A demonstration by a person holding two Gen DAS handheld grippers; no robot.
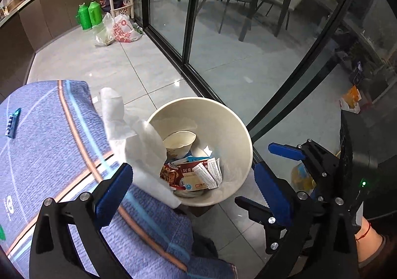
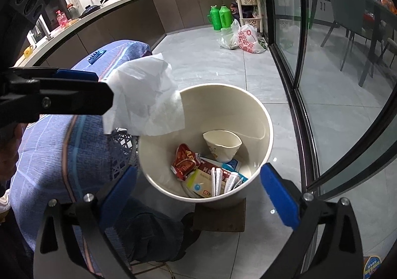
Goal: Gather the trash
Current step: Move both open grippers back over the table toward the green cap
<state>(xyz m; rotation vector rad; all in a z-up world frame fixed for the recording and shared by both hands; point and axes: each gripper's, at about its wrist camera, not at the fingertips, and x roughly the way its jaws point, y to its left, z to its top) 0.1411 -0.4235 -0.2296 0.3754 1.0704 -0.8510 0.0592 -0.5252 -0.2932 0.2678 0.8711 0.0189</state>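
Note:
A cream round bin (image 1: 239, 130) (image 2: 260, 110) stands on the floor, holding a paper cup (image 1: 178, 142) (image 2: 223, 147), a red wrapper (image 2: 183, 164), a medicine box and leaflets. My left gripper (image 1: 192, 169) hangs over the bin's near rim with its jaws wide open. A white tissue (image 1: 141, 147) (image 2: 146, 97) droops against its left finger (image 1: 114, 194) and over the rim; no pads press on it. In the right wrist view the tissue hangs off the left gripper's tip (image 2: 105, 89). My right gripper (image 2: 198, 171) is open and empty above the bin.
A blue striped cloth (image 1: 49, 142) (image 2: 49, 155) covers a seat left of the bin. A glass sliding door (image 1: 223, 30) runs along the right. Two green flasks (image 1: 89, 14) and plastic bags (image 1: 121, 28) sit by the far cabinets. A brown block (image 2: 223, 219) lies under the bin.

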